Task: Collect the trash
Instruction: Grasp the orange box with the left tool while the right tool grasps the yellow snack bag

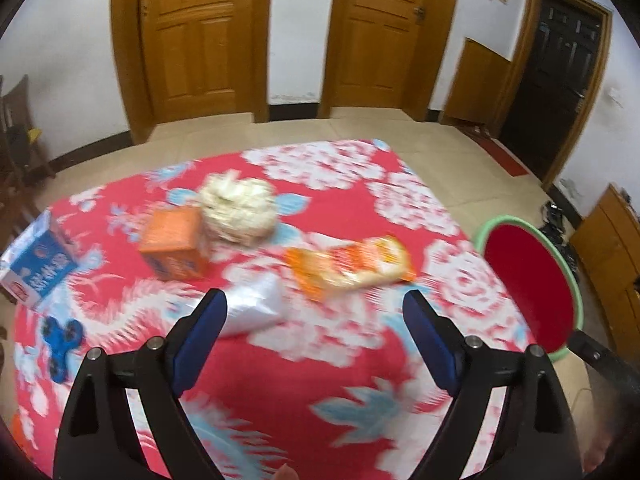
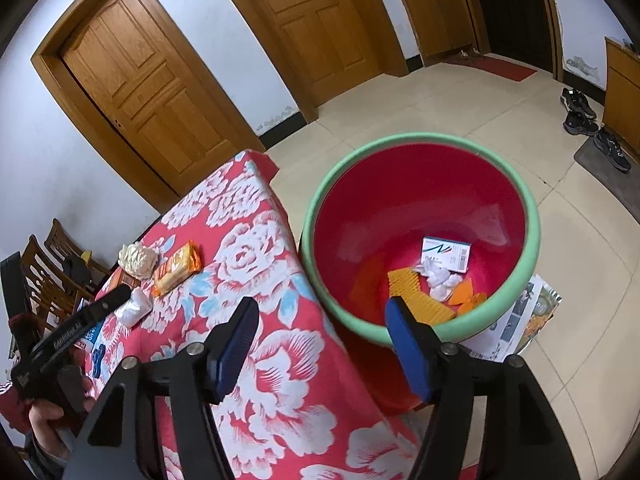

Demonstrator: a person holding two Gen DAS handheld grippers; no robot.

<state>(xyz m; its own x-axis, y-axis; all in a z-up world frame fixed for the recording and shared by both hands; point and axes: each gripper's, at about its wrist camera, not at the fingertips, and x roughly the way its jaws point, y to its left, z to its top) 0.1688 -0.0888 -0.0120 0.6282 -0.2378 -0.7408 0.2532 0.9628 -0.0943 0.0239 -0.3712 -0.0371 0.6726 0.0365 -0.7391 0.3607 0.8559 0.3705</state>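
Trash basin (image 2: 316, 216) below right hand-held gripper (image 2: 320, 312); jaws wide, empty.

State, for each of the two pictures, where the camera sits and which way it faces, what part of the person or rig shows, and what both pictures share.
Left wrist: sits on the left gripper, open, facing across the floral tablecloth towards two wooden doors; a fingertip shows at the bottom edge.
Right wrist: sits on the right gripper, open, tilted down over the red basin beside the table; the person's hand holding the other gripper shows lower left.
Shared: tablecloth, basin, orange snack packet, crumpled paper ball.
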